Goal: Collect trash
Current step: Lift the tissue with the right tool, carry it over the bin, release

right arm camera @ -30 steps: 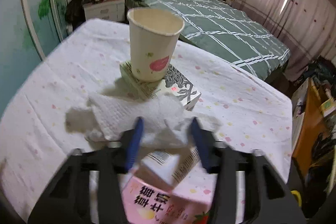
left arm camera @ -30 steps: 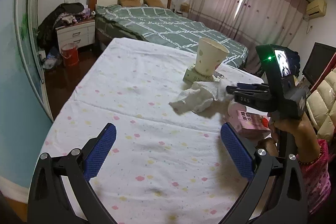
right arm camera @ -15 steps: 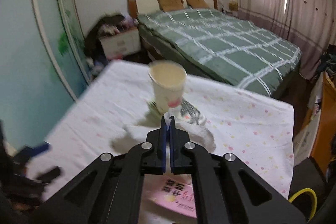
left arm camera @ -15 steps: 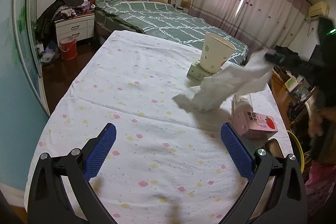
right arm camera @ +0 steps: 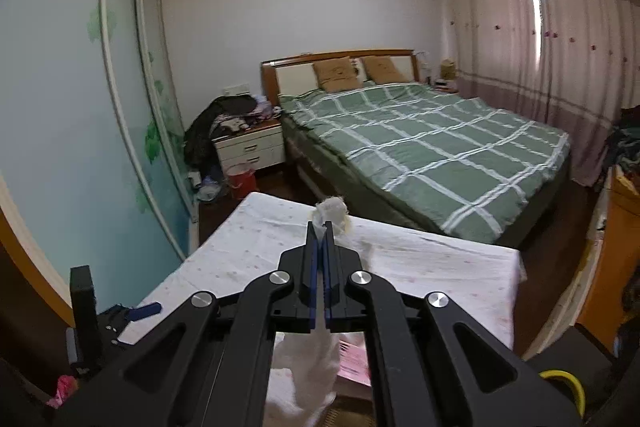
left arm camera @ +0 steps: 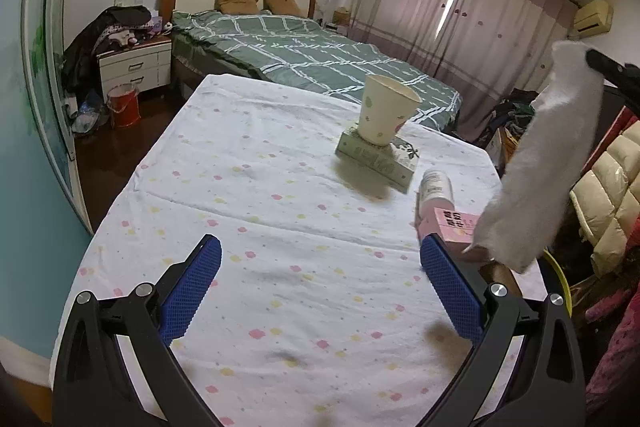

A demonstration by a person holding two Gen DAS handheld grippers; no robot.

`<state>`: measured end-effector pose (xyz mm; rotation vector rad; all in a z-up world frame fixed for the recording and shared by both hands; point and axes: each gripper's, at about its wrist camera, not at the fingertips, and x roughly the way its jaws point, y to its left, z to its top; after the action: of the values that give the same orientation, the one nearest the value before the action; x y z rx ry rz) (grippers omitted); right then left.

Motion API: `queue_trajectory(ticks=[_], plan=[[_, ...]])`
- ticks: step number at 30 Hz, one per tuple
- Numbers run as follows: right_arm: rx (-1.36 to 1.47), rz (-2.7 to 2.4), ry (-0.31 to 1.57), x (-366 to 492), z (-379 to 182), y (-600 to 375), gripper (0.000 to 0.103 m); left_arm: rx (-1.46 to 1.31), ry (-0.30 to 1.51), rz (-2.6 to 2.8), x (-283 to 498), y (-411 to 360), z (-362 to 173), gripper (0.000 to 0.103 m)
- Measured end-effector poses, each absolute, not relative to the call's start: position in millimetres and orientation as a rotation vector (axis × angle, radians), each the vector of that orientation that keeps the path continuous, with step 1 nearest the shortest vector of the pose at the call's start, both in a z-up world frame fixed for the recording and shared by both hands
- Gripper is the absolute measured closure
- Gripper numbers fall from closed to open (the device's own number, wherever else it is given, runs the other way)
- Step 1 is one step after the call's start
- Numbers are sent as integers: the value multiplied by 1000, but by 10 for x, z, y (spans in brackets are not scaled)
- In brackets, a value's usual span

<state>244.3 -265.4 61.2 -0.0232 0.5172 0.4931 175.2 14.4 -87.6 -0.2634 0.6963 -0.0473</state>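
A white crumpled tissue [left arm camera: 548, 163] hangs in the air at the right of the left wrist view, off the table, pinched at its top by my right gripper [left arm camera: 592, 61]. In the right wrist view that gripper [right arm camera: 320, 229] is shut on the tissue [right arm camera: 332, 213], whose tail drops below the jaws. My left gripper [left arm camera: 320, 287] stands open low over the table's near end, nothing between its blue pads [left arm camera: 192, 291]. A paper cup [left arm camera: 384, 111] stands on a flat green-white box [left arm camera: 376, 159]. A pink milk carton [left arm camera: 452, 223] lies near the table's right edge.
The table [left arm camera: 248, 211] wears a white dotted cloth. A yellow rim [left arm camera: 558, 267] shows beside the table at the right, with padded jackets [left arm camera: 608, 187] behind it. A bed [right arm camera: 432, 147], a nightstand [right arm camera: 252, 147] and a red bucket [left arm camera: 124, 105] stand beyond.
My right gripper shut on the tissue beside the carton and lifted it up and to the right, off the table. The left gripper has stayed open in about the same place.
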Motion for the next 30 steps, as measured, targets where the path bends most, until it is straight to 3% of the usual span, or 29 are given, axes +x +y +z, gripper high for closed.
queue_trajectory(ticks=[17, 30], plan=[[44, 101, 513, 1877, 607, -4417, 101, -174, 712, -198, 1712, -650, -813, 5], [156, -107, 707, 1990, -432, -5477, 101, -78, 810, -349, 1849, -1571, -997, 5]])
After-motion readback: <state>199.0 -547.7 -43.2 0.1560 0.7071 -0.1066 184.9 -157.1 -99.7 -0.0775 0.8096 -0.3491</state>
